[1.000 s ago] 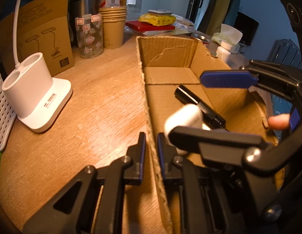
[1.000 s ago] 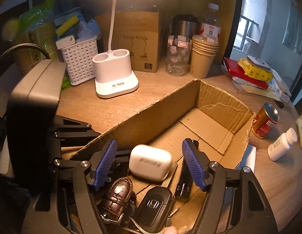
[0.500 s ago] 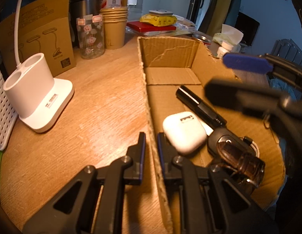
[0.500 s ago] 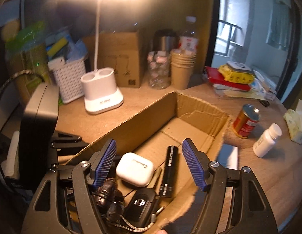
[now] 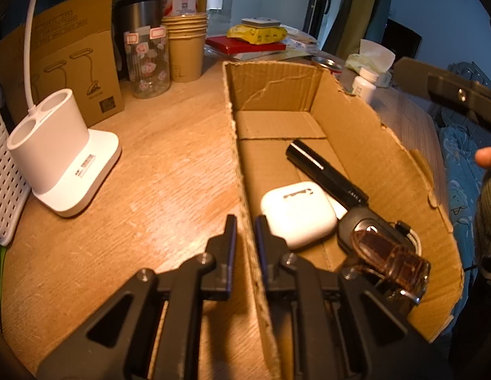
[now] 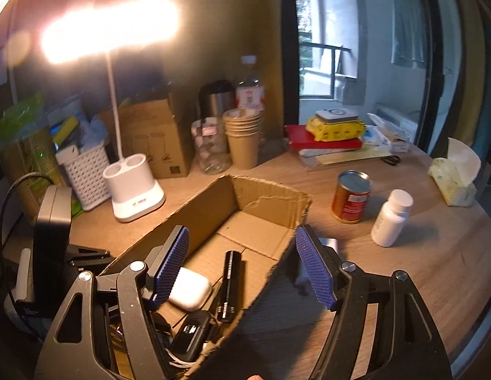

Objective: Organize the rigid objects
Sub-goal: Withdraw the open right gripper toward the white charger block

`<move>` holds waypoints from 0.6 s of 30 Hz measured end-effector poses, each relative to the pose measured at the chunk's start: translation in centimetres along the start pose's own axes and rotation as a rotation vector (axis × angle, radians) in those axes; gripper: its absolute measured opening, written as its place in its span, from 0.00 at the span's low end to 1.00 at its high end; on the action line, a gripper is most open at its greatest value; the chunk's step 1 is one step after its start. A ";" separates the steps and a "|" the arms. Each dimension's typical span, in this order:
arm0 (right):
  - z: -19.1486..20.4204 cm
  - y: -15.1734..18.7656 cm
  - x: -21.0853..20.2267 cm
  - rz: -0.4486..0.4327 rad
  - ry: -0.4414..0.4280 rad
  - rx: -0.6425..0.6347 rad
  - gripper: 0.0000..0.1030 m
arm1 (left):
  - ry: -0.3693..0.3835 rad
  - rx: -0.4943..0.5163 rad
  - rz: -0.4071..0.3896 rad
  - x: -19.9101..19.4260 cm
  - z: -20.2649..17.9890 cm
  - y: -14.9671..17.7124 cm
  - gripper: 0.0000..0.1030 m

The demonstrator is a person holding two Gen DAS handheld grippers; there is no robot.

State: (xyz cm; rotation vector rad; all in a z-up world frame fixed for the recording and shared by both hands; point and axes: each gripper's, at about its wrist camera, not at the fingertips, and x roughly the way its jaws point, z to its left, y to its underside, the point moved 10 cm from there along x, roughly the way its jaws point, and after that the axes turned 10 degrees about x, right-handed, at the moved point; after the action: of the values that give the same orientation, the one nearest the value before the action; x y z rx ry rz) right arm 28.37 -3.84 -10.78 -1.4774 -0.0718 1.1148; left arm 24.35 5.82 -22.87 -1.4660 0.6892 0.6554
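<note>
An open cardboard box [image 5: 372, 145] [image 6: 201, 215] lies on the wooden table. Inside it are a white earbud case [image 5: 297, 215] [image 6: 190, 288], a black flashlight [image 5: 324, 174] [image 6: 228, 285], a black car key [image 5: 369, 224] [image 6: 190, 332] and a brown leather fob [image 5: 388, 256]. My left gripper [image 5: 245, 221] is shut on the box's left wall at its near end. My right gripper [image 6: 242, 266] is open and empty, raised above the box's right side. A red can [image 6: 351, 196] and a white pill bottle [image 6: 391, 218] [image 5: 364, 84] stand on the table right of the box.
A white lamp base [image 5: 61, 164] [image 6: 134, 190], a white basket [image 6: 87, 171], a cardboard carton [image 5: 64, 57], a glass jar [image 5: 147, 60], stacked paper cups [image 5: 186, 47], books [image 6: 324, 139] and a tissue pack [image 6: 454, 177] crowd the table's back and sides.
My right gripper has let go of the white earbud case, which now lies in the box, and has risen and drawn back to the right. The left gripper has stayed clamped on the box wall.
</note>
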 end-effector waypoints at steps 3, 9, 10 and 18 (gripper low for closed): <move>-1.0 -0.2 -0.3 -0.015 0.023 0.018 0.71 | 0.000 0.000 0.000 0.0 0.0 0.0 0.13; -3.6 0.0 -0.4 -0.019 0.078 0.061 0.71 | 0.001 0.000 0.000 0.0 0.0 0.0 0.13; -4.1 0.2 -0.3 -0.016 0.087 0.069 0.71 | 0.002 0.000 0.000 0.0 0.0 0.0 0.13; -6.5 1.5 0.8 0.015 0.144 0.088 0.71 | 0.005 0.000 0.001 0.0 -0.1 0.0 0.13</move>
State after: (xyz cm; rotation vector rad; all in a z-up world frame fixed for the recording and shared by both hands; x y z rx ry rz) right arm 32.20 -8.61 -13.64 -1.4765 0.0883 1.0077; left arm 24.38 5.69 -22.89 -1.4681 0.6934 0.6532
